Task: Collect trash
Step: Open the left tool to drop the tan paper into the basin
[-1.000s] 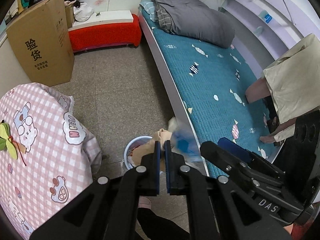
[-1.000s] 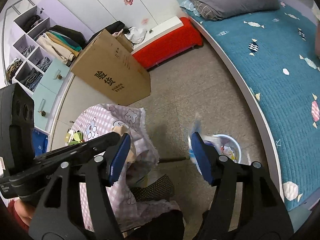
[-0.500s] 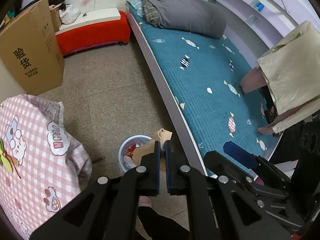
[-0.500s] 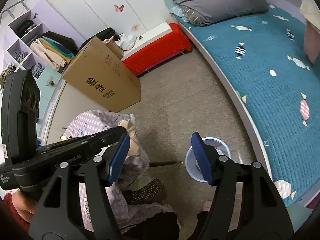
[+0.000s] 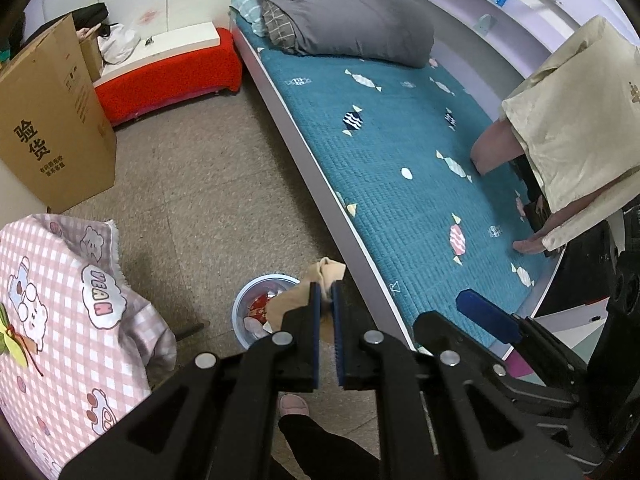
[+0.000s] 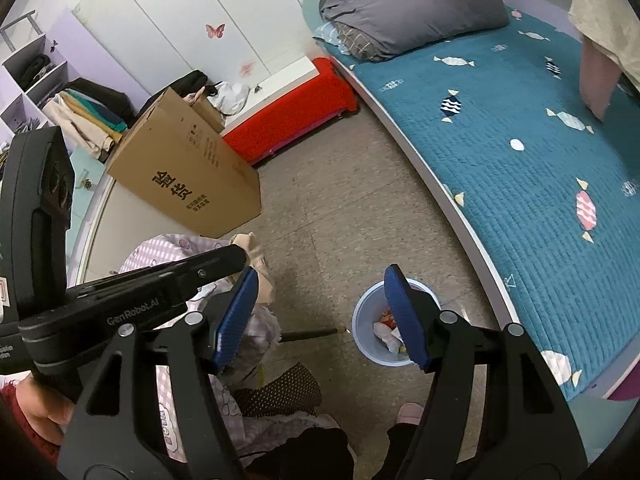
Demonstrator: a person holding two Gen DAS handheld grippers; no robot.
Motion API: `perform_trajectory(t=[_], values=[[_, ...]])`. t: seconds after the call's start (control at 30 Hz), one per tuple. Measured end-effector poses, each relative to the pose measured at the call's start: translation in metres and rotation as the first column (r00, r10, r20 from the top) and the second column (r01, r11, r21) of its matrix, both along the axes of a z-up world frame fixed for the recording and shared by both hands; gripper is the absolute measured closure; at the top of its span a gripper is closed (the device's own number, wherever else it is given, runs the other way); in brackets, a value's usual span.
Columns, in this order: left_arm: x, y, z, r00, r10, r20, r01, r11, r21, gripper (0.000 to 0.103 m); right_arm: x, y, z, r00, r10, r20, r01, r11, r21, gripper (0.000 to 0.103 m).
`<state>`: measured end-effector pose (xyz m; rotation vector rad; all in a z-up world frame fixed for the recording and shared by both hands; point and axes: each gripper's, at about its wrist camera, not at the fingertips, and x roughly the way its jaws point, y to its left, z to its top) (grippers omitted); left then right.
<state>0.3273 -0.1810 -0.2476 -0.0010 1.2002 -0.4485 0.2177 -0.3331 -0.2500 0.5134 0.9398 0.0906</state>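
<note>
My left gripper (image 5: 325, 296) is shut on a crumpled tan piece of trash (image 5: 306, 294) and holds it high above the floor. A small light-blue bin (image 5: 256, 312) holding red and white wrappers stands on the floor beside the bed, just below and left of the trash. My right gripper (image 6: 320, 312) is open and empty, high above the floor. The bin (image 6: 370, 326) shows by its right finger. The tan trash (image 6: 256, 256) shows at the left gripper's tip.
A bed with a teal cover (image 5: 400, 160) runs along the right. A table with a pink checked cloth (image 5: 52, 300) is at the left. A cardboard box (image 5: 48, 120) and a red bench (image 5: 164, 80) stand at the far side. My slippered feet (image 6: 408, 416) are below.
A blue and white piece that blurred past my right gripper's fingers over the bin a second ago is gone. Both grippers have risen. The left stays shut on the tan trash.
</note>
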Motion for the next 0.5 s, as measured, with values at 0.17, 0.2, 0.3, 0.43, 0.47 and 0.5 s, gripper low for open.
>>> perform_trajectory(t=[0.17, 0.2, 0.3, 0.43, 0.47, 0.5], values=[[-0.003, -0.002, 0.002, 1.0, 0.012, 0.01, -0.013, 1.0, 0.013, 0.069, -0.005, -0.004, 0.002, 1.0, -0.027, 0.001, 0.027, 1.0, 0.001, 0.038], [-0.002, 0.001, 0.002, 1.0, 0.029, 0.01, -0.029, 0.999, 0.018, 0.05, -0.007, -0.006, 0.002, 0.999, -0.037, 0.0, 0.037, 0.999, 0.002, 0.038], [-0.003, 0.008, 0.005, 0.998, 0.058, 0.02, -0.058, 0.998, 0.002, 0.035, -0.01, -0.005, 0.001, 0.999, -0.042, -0.008, 0.042, 0.999, 0.01, 0.038], [-0.008, 0.012, 0.009, 0.997, 0.068, 0.034, -0.069, 0.998, 0.011, 0.033, -0.012, -0.001, 0.004, 1.0, -0.028, -0.001, 0.028, 1.0, 0.01, 0.038], [-0.009, 0.014, 0.01, 0.997, 0.073, 0.035, -0.073, 0.997, 0.009, 0.033, -0.013, 0.001, 0.004, 1.0, -0.024, 0.002, 0.024, 1.0, 0.01, 0.038], [-0.011, 0.016, 0.011, 0.996, 0.078, 0.037, -0.079, 0.997, 0.009, 0.033, -0.014, 0.002, 0.005, 1.0, -0.021, 0.003, 0.021, 1.0, 0.01, 0.038]])
